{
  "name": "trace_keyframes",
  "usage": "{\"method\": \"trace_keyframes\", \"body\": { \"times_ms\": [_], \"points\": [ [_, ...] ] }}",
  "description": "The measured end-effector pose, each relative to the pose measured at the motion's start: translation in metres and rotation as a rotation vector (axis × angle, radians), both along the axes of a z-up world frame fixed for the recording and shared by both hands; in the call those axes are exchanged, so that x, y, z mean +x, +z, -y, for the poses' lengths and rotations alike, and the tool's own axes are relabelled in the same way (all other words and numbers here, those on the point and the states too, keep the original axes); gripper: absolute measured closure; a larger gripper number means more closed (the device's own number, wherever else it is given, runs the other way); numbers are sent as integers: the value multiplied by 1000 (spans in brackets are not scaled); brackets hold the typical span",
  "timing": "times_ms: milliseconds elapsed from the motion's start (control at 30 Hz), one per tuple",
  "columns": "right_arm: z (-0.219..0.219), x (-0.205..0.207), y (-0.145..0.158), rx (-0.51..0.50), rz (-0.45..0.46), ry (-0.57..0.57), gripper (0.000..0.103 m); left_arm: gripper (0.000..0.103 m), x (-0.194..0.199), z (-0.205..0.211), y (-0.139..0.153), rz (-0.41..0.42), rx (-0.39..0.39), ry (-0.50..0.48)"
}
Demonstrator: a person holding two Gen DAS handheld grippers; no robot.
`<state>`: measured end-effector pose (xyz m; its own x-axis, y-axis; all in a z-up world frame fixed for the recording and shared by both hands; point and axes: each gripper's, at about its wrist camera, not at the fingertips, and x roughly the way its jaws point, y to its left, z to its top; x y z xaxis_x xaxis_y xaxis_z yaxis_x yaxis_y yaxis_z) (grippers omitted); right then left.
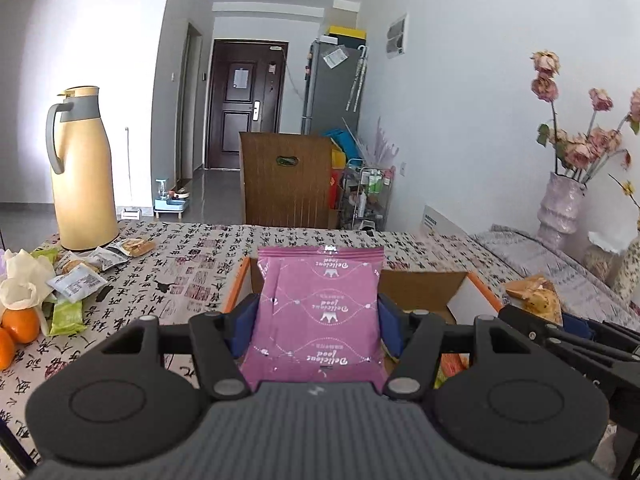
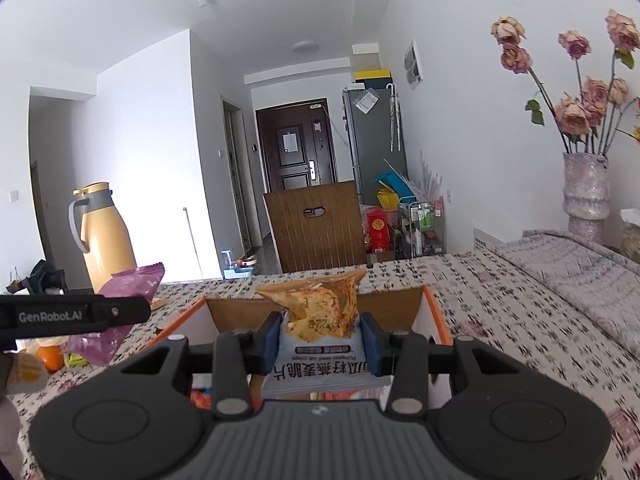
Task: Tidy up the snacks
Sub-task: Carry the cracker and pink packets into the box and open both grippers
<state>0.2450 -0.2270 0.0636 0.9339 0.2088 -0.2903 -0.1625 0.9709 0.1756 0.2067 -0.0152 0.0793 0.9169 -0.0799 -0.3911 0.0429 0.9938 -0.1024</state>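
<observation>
Pink snack pack (image 1: 318, 312) sits pinched betw the blue pads (image 1: 244, 322) of the left gripper (image 1: 318, 320), held above the open cardboard box (image 1: 424, 288) w/ orange edges. Its print reads upside down: "Delicious food", repeated w/ small crown marks. Right gripper (image 2: 320, 338) is clamped on a crisp pack (image 2: 316, 320), white lower half, orange-brown picture on top; label shows Chinese characters plus "Pumpkin seed oat crisps", also upside down. That pack also hangs over the box, just ahead of the jaws.

In the right wrist view, the left tool shows to the left as a black bar lettered "GenRobot.AI", pink pack poking out past it. In the left wrist view, the right tool enters from the right w/ its crisp pack.

Left of the left gripper: loose snack sachets (image 1: 80, 276), green wrappers, crumpled tissue and oranges (image 1: 18, 326) on the calligraphy-print tablecloth (image 1: 192, 264). Beyond them a yellow thermos jug (image 1: 82, 168) w/ grey handle. Straight ahead past the box: a brown chair back (image 1: 286, 180), then a dark door (image 1: 246, 104) and a grey fridge (image 1: 332, 88). Far right: pale vase (image 1: 560, 208) w/ dried pink roses.
</observation>
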Motion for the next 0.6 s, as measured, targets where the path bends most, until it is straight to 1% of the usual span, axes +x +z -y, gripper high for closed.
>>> {"method": "trace_keyframes", "body": {
  "times_ms": [233,367,467,600],
  "points": [
    [-9,35,2,-1,2,2,62,41,29,2,-8,-4,1,26],
    [-12,43,-8,-4,-1,21,62,41,37,-2,-20,-13,-3,54],
    [-15,51,-19,-11,-26,35,62,41,42,-1,-28,-11,9,68],
    [-17,60,-27,-16,-61,42,62,41,45,-3,-35,-15,9,57]
  ]
}}
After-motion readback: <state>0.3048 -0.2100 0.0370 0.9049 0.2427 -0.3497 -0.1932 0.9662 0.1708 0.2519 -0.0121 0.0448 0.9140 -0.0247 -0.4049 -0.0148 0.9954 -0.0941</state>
